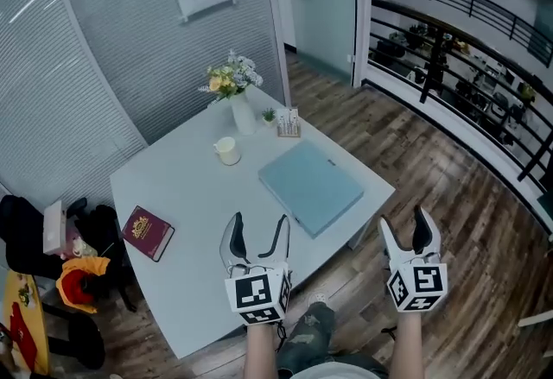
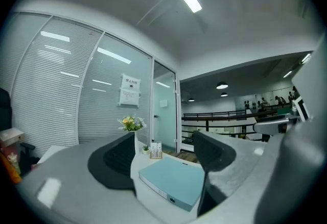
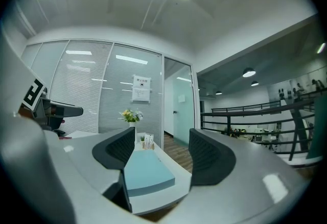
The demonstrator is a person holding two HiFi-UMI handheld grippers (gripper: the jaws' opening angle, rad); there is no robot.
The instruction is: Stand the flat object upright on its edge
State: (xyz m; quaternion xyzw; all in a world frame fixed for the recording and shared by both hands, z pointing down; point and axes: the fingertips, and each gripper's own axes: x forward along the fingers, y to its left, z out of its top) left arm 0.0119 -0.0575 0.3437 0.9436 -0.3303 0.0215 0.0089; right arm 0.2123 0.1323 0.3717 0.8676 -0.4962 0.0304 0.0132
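Observation:
A flat light-blue box file (image 1: 311, 186) lies on its broad face on the white table (image 1: 199, 222), near the right front corner. It also shows between the jaws in the left gripper view (image 2: 171, 183) and the right gripper view (image 3: 145, 173). My left gripper (image 1: 257, 235) hovers open above the table's near side, short of the box file. My right gripper (image 1: 410, 229) is open too, held off the table's right edge over the floor. Neither holds anything.
A white vase of flowers (image 1: 235, 92), a small cup (image 1: 227, 150) and a card stand (image 1: 289, 124) sit at the table's far side. A dark red book (image 1: 148, 233) lies near the left edge. A chair with bags (image 1: 52, 256) stands to the left. A railing (image 1: 467, 49) runs along the right.

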